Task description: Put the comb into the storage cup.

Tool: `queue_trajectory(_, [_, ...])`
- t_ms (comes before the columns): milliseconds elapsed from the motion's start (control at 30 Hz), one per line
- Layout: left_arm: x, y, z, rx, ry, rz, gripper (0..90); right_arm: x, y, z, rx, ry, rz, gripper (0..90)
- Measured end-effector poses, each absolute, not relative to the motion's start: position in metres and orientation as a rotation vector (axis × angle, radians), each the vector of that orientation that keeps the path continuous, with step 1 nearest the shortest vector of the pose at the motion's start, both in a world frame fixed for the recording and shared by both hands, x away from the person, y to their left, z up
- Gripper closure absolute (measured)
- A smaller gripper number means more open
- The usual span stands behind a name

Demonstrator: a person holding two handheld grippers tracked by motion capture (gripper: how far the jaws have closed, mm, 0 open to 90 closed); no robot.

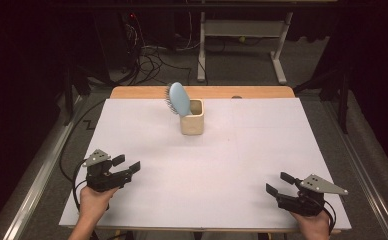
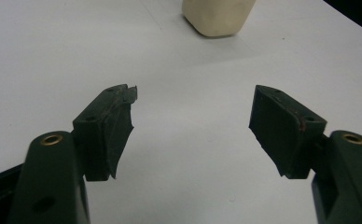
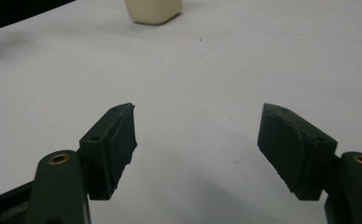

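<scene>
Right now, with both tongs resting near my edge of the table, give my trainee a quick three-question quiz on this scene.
1. True or false: the blue hairbrush lies flat on the table.
2. What holds the hairbrush?
A. cream cup
B. left tongs
C. right tongs
3. How do the jaws of both tongs stand, and is anything between them?

Key:
1. False; it stands tilted in the cup, head up.
2. A.
3. Open, apart, with nothing between them, in both gripper views.

White-covered table (image 1: pixel 147 200), cream cup (image 1: pixel 192 122) holding blue hairbrush (image 1: pixel 178 98) toward its far edge.
</scene>
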State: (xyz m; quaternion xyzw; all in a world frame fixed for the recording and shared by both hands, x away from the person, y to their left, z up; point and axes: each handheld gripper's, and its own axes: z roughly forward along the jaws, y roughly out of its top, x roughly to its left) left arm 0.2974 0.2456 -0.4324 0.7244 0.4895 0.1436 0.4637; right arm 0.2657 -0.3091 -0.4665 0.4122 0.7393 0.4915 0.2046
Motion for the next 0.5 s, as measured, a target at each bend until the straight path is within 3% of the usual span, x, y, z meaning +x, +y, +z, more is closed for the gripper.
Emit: queue_trajectory(500, [0.2937, 0.2469, -0.4403, 1.778, 1.216, 0.345, 30.6, 0.2657, -0.3090, -0.4665, 1.150, 2.062, 1.370, 28.3])
